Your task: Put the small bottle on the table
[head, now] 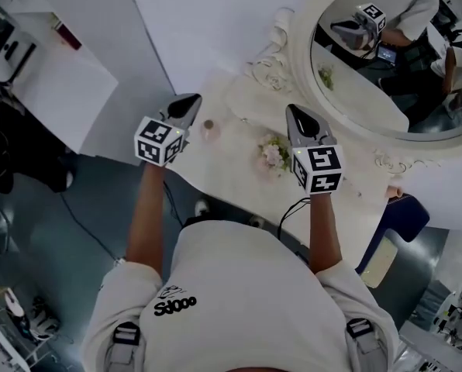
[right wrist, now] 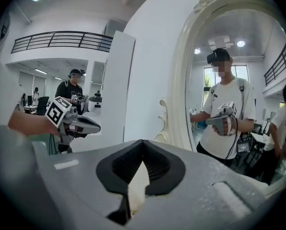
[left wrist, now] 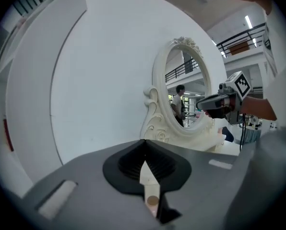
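Since the small bottle already stands on the counter, just beside the left gripper, whose jaws are pressed together on nothing, as are those of the right gripper, the placing looks done, and the next move calls only for drawing away without knocking it.

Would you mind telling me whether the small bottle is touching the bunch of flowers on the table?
Apart. The head view shows the small bottle standing left of the flowers, with a stretch of bare table between them.
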The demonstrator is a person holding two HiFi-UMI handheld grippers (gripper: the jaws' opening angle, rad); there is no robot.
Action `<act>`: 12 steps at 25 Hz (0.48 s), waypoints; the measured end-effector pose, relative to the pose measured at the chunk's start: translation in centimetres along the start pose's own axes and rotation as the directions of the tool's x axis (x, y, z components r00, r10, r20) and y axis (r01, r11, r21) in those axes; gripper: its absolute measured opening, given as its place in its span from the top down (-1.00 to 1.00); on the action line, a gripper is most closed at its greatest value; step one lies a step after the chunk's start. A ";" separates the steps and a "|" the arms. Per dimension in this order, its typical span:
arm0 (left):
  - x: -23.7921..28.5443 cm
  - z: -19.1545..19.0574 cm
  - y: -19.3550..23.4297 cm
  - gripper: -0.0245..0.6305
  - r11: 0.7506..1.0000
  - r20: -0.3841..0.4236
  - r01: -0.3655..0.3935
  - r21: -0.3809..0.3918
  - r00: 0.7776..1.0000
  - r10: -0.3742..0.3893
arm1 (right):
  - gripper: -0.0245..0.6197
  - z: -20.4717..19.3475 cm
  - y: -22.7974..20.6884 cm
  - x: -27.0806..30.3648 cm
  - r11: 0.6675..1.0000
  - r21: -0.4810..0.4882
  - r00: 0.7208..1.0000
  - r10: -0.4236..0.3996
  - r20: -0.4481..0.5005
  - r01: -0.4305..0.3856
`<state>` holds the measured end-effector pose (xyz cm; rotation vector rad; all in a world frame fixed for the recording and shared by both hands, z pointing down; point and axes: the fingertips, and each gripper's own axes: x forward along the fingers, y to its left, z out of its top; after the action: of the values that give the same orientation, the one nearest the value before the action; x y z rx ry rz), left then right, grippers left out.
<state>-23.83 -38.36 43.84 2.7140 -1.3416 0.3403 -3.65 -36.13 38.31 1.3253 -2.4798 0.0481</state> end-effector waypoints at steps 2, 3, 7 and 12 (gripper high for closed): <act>-0.8 2.6 -0.1 0.87 0.999 0.041 -0.028 0.037 0.999 0.026 | 0.92 1.5 -0.2 -0.3 1.000 -0.024 0.999 0.004 0.032 -0.003; -1.2 3.8 -0.3 0.88 0.998 0.063 -0.039 0.054 0.997 0.036 | 0.92 2.1 -0.3 -0.5 0.999 -0.037 0.999 0.005 0.046 -0.003; -3.1 8.6 -1.1 0.87 0.991 0.153 -0.081 0.107 0.986 0.064 | 0.92 4.7 -0.6 -1.1 0.997 -0.074 0.995 0.014 0.099 -0.006; -5.4 13.4 -2.1 0.87 0.979 0.235 -0.131 0.156 0.968 0.092 | 0.92 8.1 0.1 -2.2 0.992 -0.127 0.983 0.040 0.180 -0.017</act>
<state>-23.21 -35.33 29.61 2.8976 -1.5983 0.1628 -4.77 -35.79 30.00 1.2945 -2.6039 -0.2280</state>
